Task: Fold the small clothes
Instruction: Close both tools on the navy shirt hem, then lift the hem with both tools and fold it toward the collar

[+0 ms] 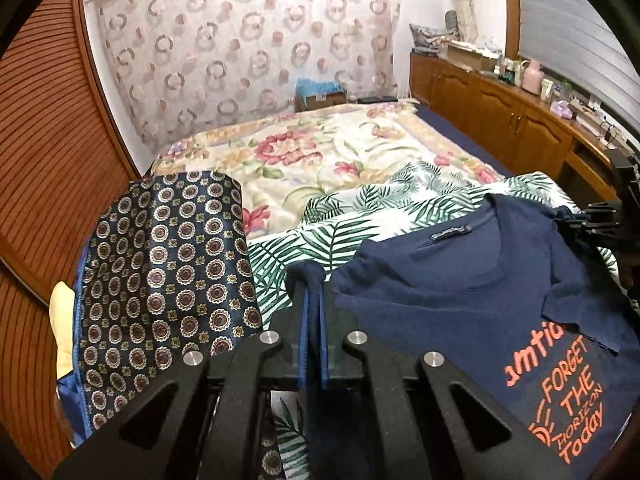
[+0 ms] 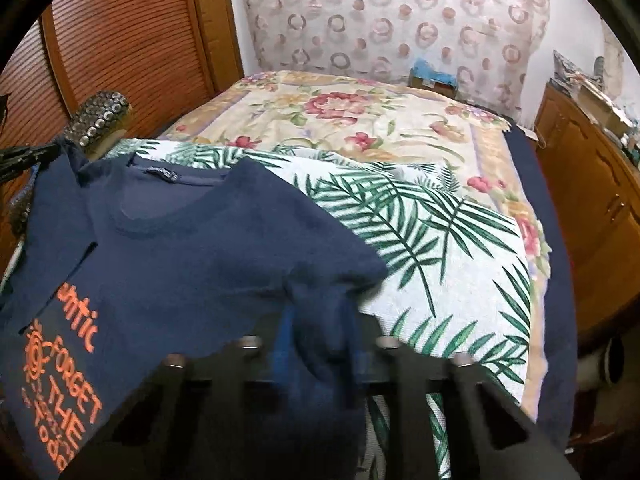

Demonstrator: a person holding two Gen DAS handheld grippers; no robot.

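Observation:
A navy T-shirt (image 1: 440, 280) (image 2: 180, 248) with orange lettering lies front-up on a leaf-print cloth, neck opening toward the far side. My left gripper (image 1: 311, 280) is shut on a bunched fold of the shirt's left shoulder, with fabric pinched between its fingers. My right gripper (image 2: 316, 304) looks blurred and is shut on the shirt's right shoulder or sleeve, the cloth draping over its fingers. Each gripper also shows in the other view: the right gripper (image 1: 584, 220) at the shirt's far corner, the left gripper (image 2: 36, 154) at the left edge.
A dark medallion-print garment (image 1: 172, 264) lies left of the shirt. The leaf-print cloth (image 2: 420, 220) covers a floral bedspread (image 1: 320, 152). Wooden cabinets (image 1: 500, 104) with clutter on top run along the right. Louvred wooden doors (image 1: 48, 140) stand at the left.

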